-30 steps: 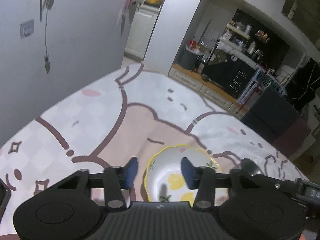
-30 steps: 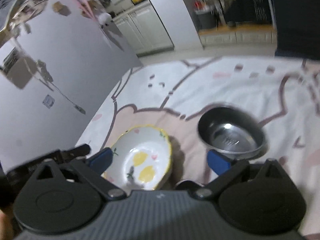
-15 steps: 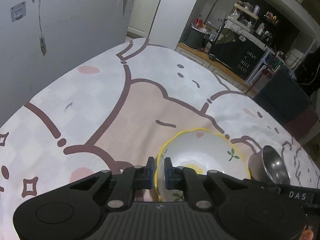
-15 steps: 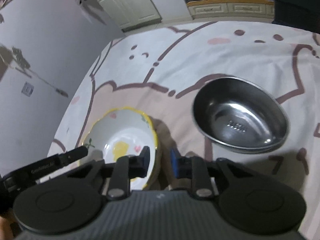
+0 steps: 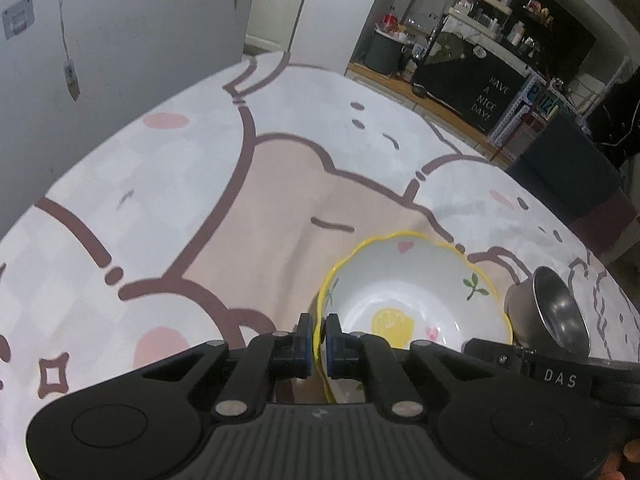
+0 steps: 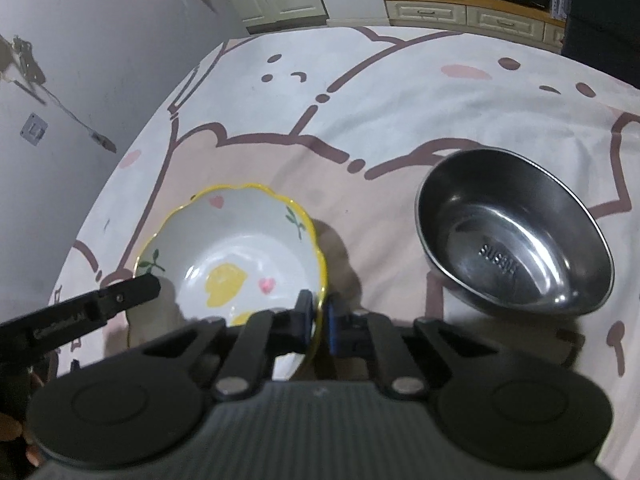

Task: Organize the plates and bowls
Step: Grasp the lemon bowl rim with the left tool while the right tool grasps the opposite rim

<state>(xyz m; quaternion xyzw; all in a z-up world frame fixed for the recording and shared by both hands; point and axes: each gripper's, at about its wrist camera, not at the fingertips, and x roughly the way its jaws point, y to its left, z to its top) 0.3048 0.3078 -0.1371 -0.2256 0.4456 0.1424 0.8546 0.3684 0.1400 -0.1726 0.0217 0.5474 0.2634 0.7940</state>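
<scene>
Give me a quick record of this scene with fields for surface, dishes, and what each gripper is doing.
surface: cartoon-print cloth
ceramic bowl: white, yellow scalloped rim, upright
steel bowl: empty, apart from the ceramic bowl
left gripper: shut on the ceramic bowl's rim
right gripper: jaws just closing, now pinching the opposite rim

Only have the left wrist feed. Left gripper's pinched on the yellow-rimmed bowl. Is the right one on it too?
Observer: Yes. The right gripper has just been closing and now pinches the rim of the yellow-rimmed bowl, on the side nearest the steel bowl.
Operator: Steel bowl touching it?
Observer: No, bare cloth shows between them.
Operator: Anything in the steel one?
Observer: Empty, upright, lettering stamped in its base.
</scene>
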